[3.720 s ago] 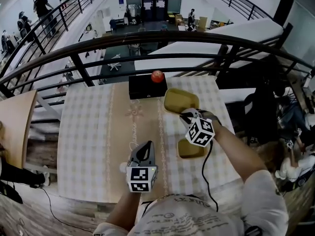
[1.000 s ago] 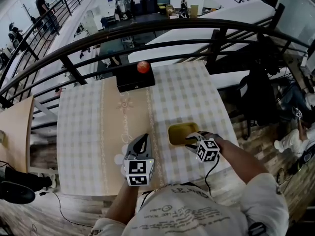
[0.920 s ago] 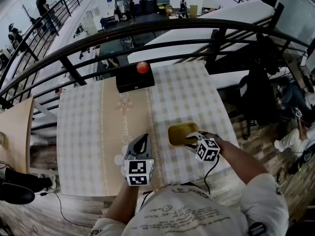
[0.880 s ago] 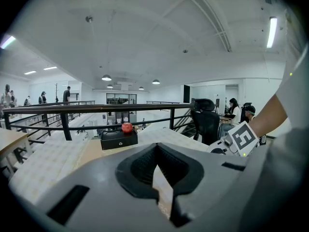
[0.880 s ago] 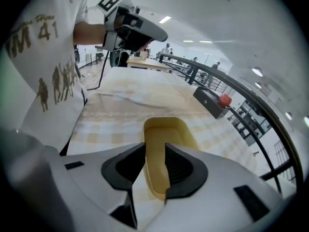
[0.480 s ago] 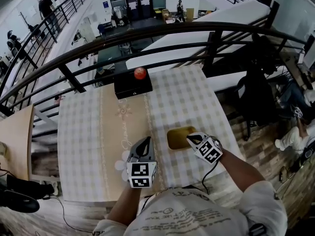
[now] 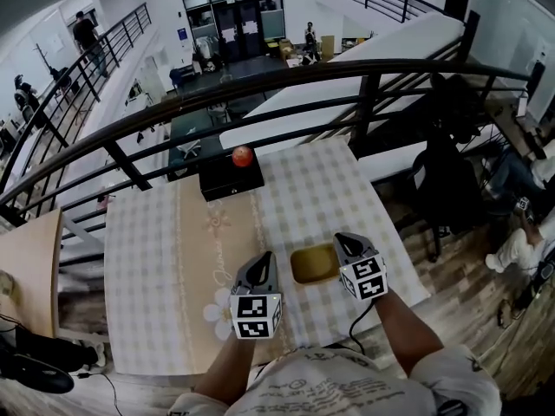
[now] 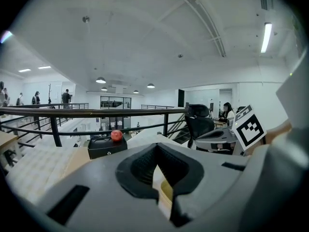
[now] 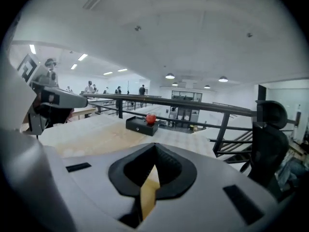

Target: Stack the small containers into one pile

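Yellow container pile (image 7: pixel 314 264) open side up, long axis left-right, near table (image 7: pixel 156 232) front edge; open cloth behind. Left gripper (image 7: pixel 258 263) clenched, empty. Right gripper (image 7: pixel 344 243) jaws just closed, empty.

Grippers: two, the left gripper (image 7: pixel 261 258) and the right gripper (image 7: pixel 339 238), side by side. Containers: one olive-yellow container (image 7: pixel 314 264) visible, lying between the two grippers, just beside the right one; whether others sit nested inside it cannot be determined. Black box (image 7: pixel 231 181): one, well ahead of both grippers. Red round object (image 7: pixel 242 155): one, on top of that box. Table (image 7: pixel 147 232) with checked cloth: one, beneath both grippers.
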